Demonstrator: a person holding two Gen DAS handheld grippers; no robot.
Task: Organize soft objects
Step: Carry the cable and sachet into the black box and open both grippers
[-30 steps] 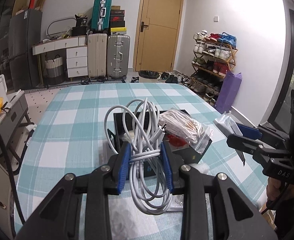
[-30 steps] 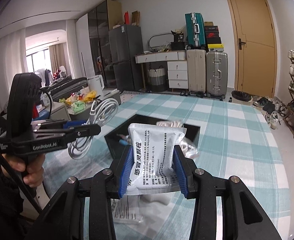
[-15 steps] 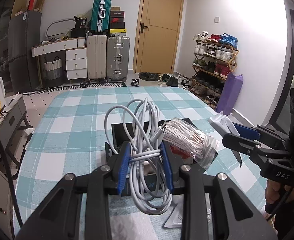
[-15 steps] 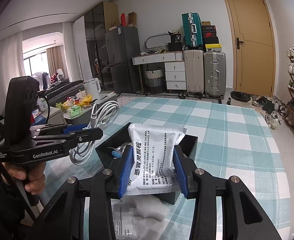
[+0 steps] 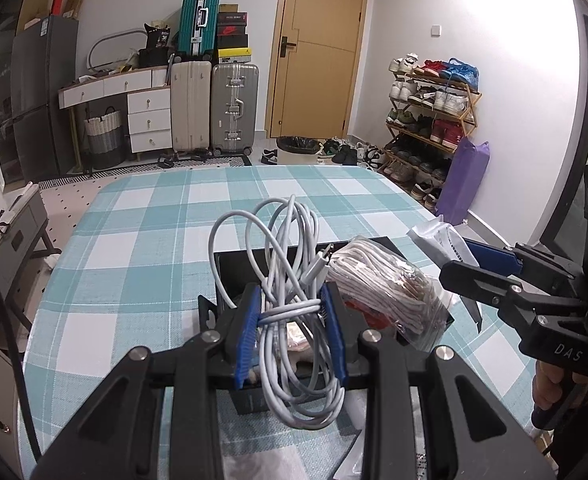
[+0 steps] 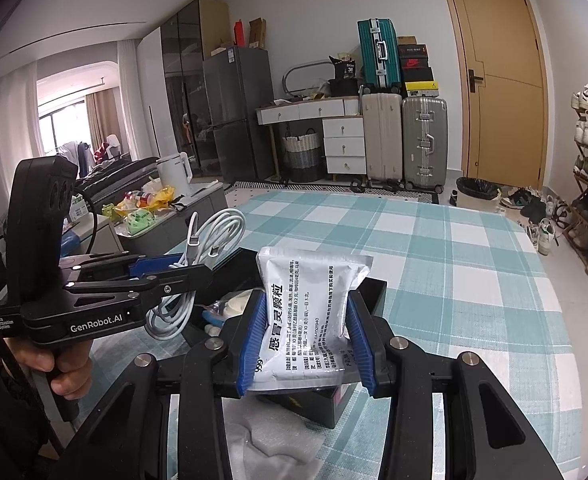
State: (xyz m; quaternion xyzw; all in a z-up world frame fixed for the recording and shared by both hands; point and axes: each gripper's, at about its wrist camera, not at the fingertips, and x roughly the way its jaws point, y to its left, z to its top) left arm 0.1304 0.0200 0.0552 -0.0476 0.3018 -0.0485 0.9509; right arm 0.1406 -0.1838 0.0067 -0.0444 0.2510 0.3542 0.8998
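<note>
My left gripper (image 5: pixel 292 324) is shut on a coiled white cable (image 5: pixel 290 264) and holds it over the black box (image 5: pixel 230 264) on the checked tablecloth. The cable also shows in the right wrist view (image 6: pixel 210 240). My right gripper (image 6: pixel 303 340) is shut on a silver medicine sachet (image 6: pixel 305 312) with Chinese print, held above the near edge of the box (image 6: pixel 373 292). A clear bag of white cords (image 5: pixel 385 284) lies in the box. The right gripper also appears at the right of the left wrist view (image 5: pixel 489 268).
A white foam sheet (image 6: pixel 262 440) lies on the table before the box. The teal checked table (image 6: pixel 453 280) stretches away. Suitcases (image 5: pixel 214 108), a door and a shoe rack (image 5: pixel 429 120) stand at the back. A side cabinet (image 6: pixel 166 224) with clutter is left.
Both grippers have drawn back and risen a little with their loads. The box now sits closer under both of them.
</note>
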